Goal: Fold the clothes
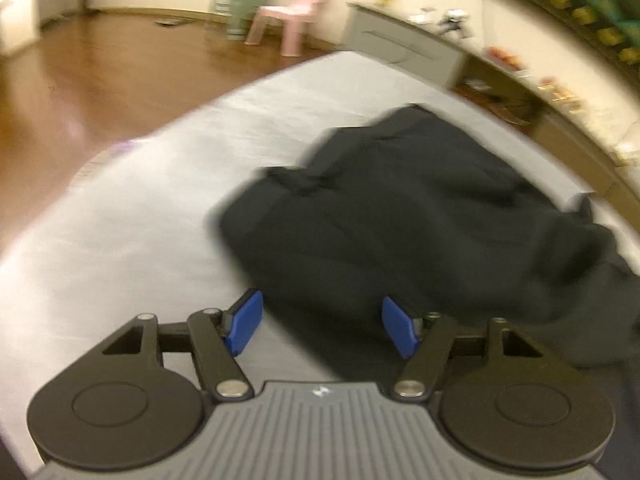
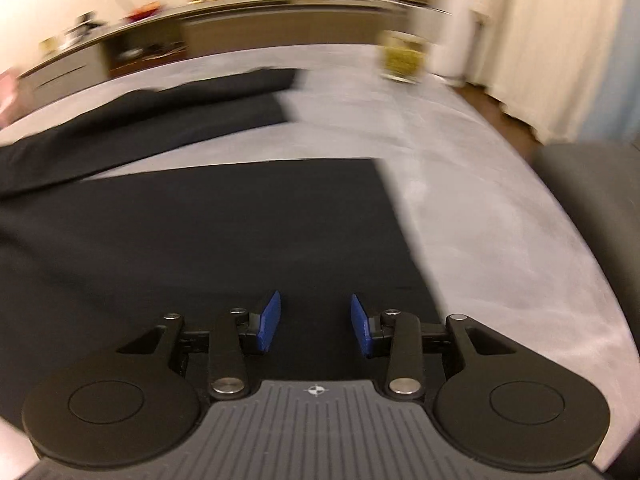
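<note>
- Two grippers sit nearest the lenses, one per wrist view, each with a ribbed grey body, black round hinge plates and two blue flat pads.
- One grey bed surface (image 1: pixel 152 184), smooth and matte, fills most of both views.
- One black garment (image 1: pixel 400 208) lies on the bed: soft, crumpled into a mound in the left view; in the right view it lies flat with two long panels (image 2: pixel 192 220) running toward the far right.
- One grey cabinet (image 1: pixel 400 48) stands at the far right of the left view; two small plastic chairs, one pink (image 1: pixel 292 16) and one green (image 1: pixel 244 4), stand far off on the wooden floor.
- Left gripper (image 1: pixel 322 326): pads wide apart, released, grasping nothing, over the garment's near edge.
- Right gripper (image 2: pixel 316 326): pads partly apart, released, nothing clamped, with the cloth below.
</note>
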Motion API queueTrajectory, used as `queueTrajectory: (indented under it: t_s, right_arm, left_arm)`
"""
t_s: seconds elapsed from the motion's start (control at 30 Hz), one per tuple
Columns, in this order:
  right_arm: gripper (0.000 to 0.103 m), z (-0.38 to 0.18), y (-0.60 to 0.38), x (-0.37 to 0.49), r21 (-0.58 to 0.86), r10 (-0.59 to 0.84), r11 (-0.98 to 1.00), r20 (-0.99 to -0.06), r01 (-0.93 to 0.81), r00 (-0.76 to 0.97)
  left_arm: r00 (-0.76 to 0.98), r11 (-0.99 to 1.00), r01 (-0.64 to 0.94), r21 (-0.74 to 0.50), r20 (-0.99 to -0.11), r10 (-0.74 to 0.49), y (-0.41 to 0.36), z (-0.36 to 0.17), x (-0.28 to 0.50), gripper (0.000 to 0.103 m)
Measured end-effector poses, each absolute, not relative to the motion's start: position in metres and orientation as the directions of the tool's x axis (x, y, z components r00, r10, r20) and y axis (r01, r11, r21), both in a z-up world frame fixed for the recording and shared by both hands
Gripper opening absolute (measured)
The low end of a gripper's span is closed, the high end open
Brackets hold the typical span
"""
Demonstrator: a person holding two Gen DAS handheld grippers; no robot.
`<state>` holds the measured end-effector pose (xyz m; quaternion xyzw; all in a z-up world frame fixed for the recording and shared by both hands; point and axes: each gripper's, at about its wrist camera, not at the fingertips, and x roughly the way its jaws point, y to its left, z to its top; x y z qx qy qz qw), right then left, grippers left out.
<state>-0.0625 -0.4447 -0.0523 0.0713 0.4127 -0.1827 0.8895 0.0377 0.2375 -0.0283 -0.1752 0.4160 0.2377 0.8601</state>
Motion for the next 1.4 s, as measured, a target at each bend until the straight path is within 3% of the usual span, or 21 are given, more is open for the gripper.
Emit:
queueTrajectory:
  t_s: [0.07,0.17,0.23,0.37,0.5,0.6,0.8,0.83,0.87,0.9,0.97,1.13,1.33,1.4]
  right_arm:
    - [0.041,-0.054,-0.458,-0.065,-0.032,-0.311,0.896,-0.759,0.443,0.573]
    - [0.041,-0.041,-0.443,-0.066,-0.106,-0.391,0.878,-0.722,0.467,0.571]
    - [0.041,-0.022,-0.416,-0.057,-0.091,-0.346,0.916,-0.672,0.391,0.655]
    - [0.041,0.021,-0.302,-0.027,-0.103,-0.119,0.992,-0.6,0.072,0.791]
    - [0.059,0.047,-0.162,0.018,-0.18,0.145,0.939,-0.568,-0.294,0.81]
    - [0.065,0.047,-0.067,0.052,-0.261,0.278,0.829,-0.576,-0.495,0.769]
    - [0.066,0.005,0.067,0.139,-0.415,0.326,0.534,-0.703,-0.736,0.633]
    - [0.064,-0.004,0.079,0.149,-0.437,0.301,0.488,-0.728,-0.755,0.616]
    - [0.047,-0.013,0.084,0.163,-0.435,0.278,0.454,-0.761,-0.778,0.587]
    - [0.0,-0.017,0.087,0.173,-0.408,0.257,0.435,-0.798,-0.803,0.545]
    - [0.001,-0.002,0.089,0.169,-0.402,0.263,0.416,-0.806,-0.816,0.531]
    - [0.001,0.063,0.054,0.069,-0.387,0.411,0.477,-0.695,-0.789,0.59]
    - [0.003,-0.007,0.038,0.013,-0.488,0.209,0.442,-0.76,-0.753,0.615]
    - [0.003,-0.007,0.049,0.01,-0.485,0.232,0.423,-0.759,-0.765,0.609]
  left_arm:
    - [0.511,0.79,-0.608,-0.08,-0.801,0.312,0.247,-0.027,0.034,0.067]
    - [0.591,0.772,-0.585,-0.249,-0.783,0.195,0.257,-0.008,0.029,0.067]
    - [0.657,0.796,-0.507,-0.332,-0.747,0.106,0.253,0.011,0.036,0.068]
    - [0.685,0.84,-0.398,-0.368,-0.729,0.005,0.243,0.015,0.073,0.071]
    - [0.672,0.831,-0.37,-0.415,-0.738,-0.069,0.247,-0.009,0.095,0.069]
    - [0.69,0.776,-0.379,-0.503,-0.713,-0.125,0.259,-0.016,0.092,0.068]
    - [0.725,0.731,-0.39,-0.56,-0.676,-0.131,0.296,-0.014,0.075,0.069]
    - [0.726,0.727,-0.39,-0.565,-0.674,-0.135,0.301,-0.016,0.075,0.068]
    - [0.728,0.723,-0.389,-0.57,-0.672,-0.138,0.306,-0.016,0.074,0.068]
    - [0.731,0.72,-0.386,-0.576,-0.667,-0.142,0.308,-0.015,0.074,0.067]
    - [0.741,0.712,-0.38,-0.591,-0.655,-0.148,0.31,-0.012,0.075,0.067]
    - [0.734,0.686,-0.399,-0.609,-0.66,-0.159,0.32,-0.013,0.076,0.068]
    - [0.711,0.636,-0.437,-0.636,-0.678,-0.189,0.313,-0.022,0.082,0.067]
    - [0.719,0.632,-0.44,-0.638,-0.672,-0.178,0.311,-0.02,0.077,0.067]
